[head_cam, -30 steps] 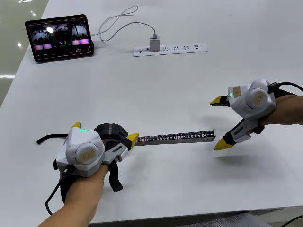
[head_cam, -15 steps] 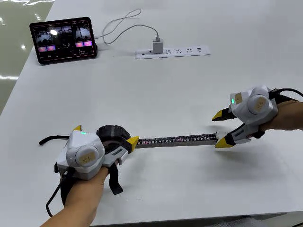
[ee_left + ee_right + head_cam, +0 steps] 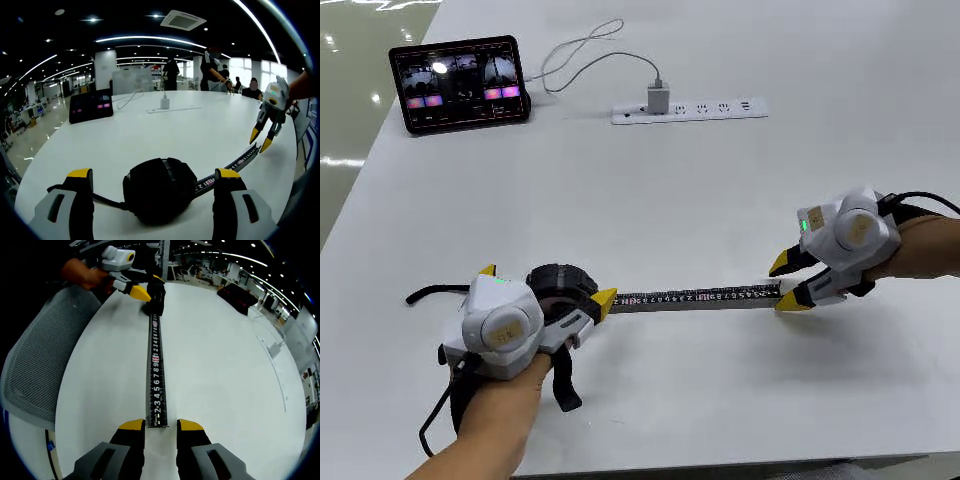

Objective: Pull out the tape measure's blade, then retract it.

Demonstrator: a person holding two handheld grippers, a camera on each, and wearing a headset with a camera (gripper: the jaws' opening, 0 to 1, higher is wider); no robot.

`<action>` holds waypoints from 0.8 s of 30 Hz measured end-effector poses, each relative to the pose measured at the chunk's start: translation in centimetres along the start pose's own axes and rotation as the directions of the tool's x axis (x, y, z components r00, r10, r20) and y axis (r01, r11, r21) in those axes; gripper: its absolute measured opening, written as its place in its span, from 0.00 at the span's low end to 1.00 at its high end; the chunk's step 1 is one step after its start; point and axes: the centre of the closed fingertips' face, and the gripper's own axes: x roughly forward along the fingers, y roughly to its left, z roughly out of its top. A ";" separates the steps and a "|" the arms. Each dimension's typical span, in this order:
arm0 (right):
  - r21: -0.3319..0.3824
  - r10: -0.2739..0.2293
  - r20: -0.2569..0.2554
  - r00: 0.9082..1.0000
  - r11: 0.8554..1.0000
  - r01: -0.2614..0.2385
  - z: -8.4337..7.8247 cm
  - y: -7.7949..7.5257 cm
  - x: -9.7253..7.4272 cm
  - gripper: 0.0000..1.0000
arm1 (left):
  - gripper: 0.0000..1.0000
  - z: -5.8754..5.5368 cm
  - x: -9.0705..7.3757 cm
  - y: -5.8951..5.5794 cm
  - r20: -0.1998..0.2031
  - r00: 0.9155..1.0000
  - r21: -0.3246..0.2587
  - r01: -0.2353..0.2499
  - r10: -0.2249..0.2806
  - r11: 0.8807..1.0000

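A black tape measure case (image 3: 558, 287) lies on the white table, its blade (image 3: 695, 296) drawn out flat to the right. My left gripper (image 3: 545, 284) is open and straddles the case (image 3: 160, 192), with a gap showing on each side of it. My right gripper (image 3: 784, 285) is at the blade's free end. Its yellow tips stand close on either side of the end hook (image 3: 157, 425), and a thin gap is still visible. The numbered blade (image 3: 156, 370) runs straight away from the right gripper (image 3: 161, 425) to the case (image 3: 157, 292).
At the table's far left stands a lit tablet (image 3: 460, 82). A white power strip (image 3: 690, 108) with a charger and a looping cable (image 3: 580, 50) lies at the back. A black strap (image 3: 430, 295) trails left of the case. The table's front edge is close below my hands.
My right gripper has moved down and left onto the blade's end, and its jaws have narrowed from wide apart to close around it. The left gripper, case and blade have stayed put.
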 end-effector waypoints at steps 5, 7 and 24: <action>-0.010 0.011 -0.012 1.000 1.000 -0.011 0.0 0.1 0.0 0.17 | 0.98 0.1 -0.1 0.0 -0.006 1.000 -0.001 -0.001 0.001 1.000; -0.014 0.011 -0.019 1.000 1.000 -0.012 0.0 0.2 -0.1 0.17 | 0.99 0.2 -0.1 0.0 -0.007 1.000 0.000 0.000 0.000 1.000; -0.054 0.063 -0.052 0.997 0.996 -0.065 -0.5 0.6 0.6 0.11 | 0.91 -0.2 0.0 -0.8 -0.017 1.000 -0.017 0.022 -0.022 1.000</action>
